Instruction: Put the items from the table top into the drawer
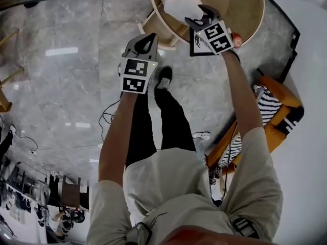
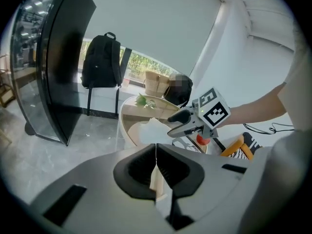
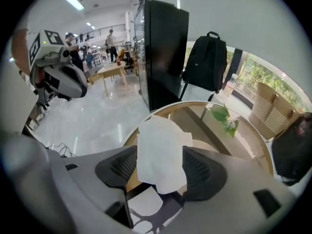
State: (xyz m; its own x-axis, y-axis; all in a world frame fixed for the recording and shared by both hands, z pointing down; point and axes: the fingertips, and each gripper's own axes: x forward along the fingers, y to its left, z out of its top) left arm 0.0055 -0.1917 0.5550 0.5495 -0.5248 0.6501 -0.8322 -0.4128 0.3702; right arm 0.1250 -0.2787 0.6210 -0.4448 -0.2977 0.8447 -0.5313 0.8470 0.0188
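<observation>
Right gripper view shows the right hand-held gripper with its jaws spread wide. A crumpled white paper tissue stands between them, its edges just at the ribbed pads, by the near rim of the round light-wood bench. Head view puts the tissue at this hand-held gripper's tips, over the bench edge. The left hand-held gripper is closed with nothing between its jaws. It is off the bench over the grey marble floor, apart from the tissue.
</observation>
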